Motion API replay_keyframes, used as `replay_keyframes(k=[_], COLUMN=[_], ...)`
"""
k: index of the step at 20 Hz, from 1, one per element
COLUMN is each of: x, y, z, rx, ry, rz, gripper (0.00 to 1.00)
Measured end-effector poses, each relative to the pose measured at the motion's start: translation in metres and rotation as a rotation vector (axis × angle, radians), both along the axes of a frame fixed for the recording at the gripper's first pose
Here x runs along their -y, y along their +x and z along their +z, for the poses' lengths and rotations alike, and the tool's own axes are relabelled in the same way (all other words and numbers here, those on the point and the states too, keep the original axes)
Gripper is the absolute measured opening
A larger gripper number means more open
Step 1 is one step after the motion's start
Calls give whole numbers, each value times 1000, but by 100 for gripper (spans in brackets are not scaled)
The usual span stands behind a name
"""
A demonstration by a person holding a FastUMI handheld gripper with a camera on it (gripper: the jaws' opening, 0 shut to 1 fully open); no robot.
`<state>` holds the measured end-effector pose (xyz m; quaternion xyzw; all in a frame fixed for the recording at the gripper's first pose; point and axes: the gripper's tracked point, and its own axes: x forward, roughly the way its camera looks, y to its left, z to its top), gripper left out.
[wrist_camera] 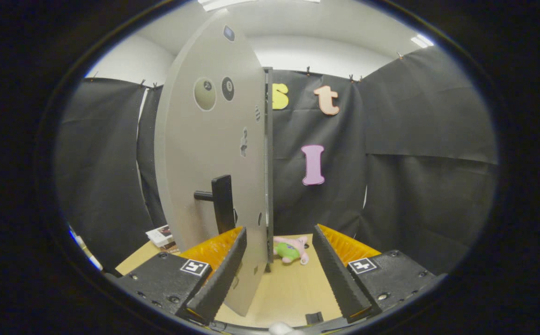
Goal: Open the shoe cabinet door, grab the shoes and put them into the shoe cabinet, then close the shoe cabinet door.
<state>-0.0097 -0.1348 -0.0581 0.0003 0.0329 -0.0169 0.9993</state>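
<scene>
1. Nearest to us: the gripper (pixel 279 260) w/ its two fingers (pixel 218 274) spread wide, nothing held btwn them. Each finger has a black ribbed inner face, an orange back, and a small square marker on its black base.
2. The grey shoe cabinet door (pixel 214 153) stands swung open, its free edge reaching down into the gap btwn the fingers, close to the left finger. Whether that finger touches the door we cannot tell; the view is too warped there.
3. On the door face, just above the left finger, sits a black lever handle (pixel 221 202). Higher up we see round stickers and a few small dark marks.
4. The light wood worktop (pixel 288 293) runs under the fingers and beyond them.
5. Just ahead of the fingers, right beside the door's hinged edge, a pink-and-green plush toy (pixel 290 250) lies on the worktop.
6. Left of the door, past the left finger, a small stack of books (pixel 160 236) rests near the worktop's far corner.
7. Behind the door's hinged edge, a dark narrow cabinet side (pixel 268 163) rises upright.
8. Farthest: the black cloth booth wall (pixel 414 163), w/ a white ceiling and strip lights above it.
</scene>
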Motion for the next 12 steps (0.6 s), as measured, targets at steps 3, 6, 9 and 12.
replay_keyframes(k=[3,6,9,12], x=[-30,-60,-93,-130], y=[3,11,22,36], z=[0,-2,-8,-13], rx=[9,12,-3,-14], ry=[5,2,2,3], rz=[0,21,57,112], gripper=[95,94,94,95])
